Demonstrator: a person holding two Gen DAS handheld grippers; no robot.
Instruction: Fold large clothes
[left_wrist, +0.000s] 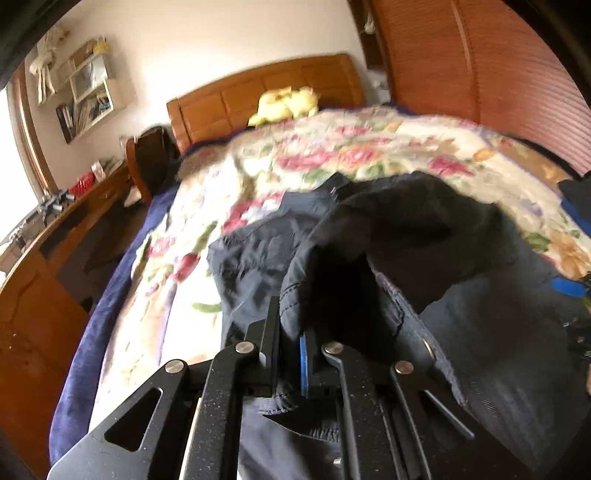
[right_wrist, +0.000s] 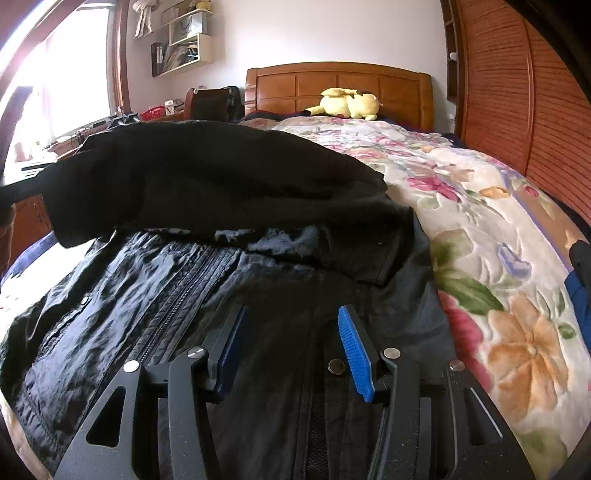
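Note:
A large black jacket (right_wrist: 177, 295) with a front zipper lies on the floral quilt (right_wrist: 480, 229) of the bed. Part of it is folded over on top, its dull lining (right_wrist: 221, 184) showing. My left gripper (left_wrist: 291, 332) is shut on an edge of the jacket (left_wrist: 480, 314) and holds the cloth lifted and draped over its fingers. My right gripper (right_wrist: 291, 343) is open, its blue pads (right_wrist: 354, 350) spread just above the jacket's lower front, and holds nothing.
A yellow plush toy (right_wrist: 349, 103) lies by the wooden headboard (right_wrist: 332, 85). A wooden desk (left_wrist: 74, 221) with clutter stands left of the bed. A slatted wooden wardrobe (right_wrist: 517, 92) stands on the right. A dark and blue item (right_wrist: 580, 266) lies at the bed's right edge.

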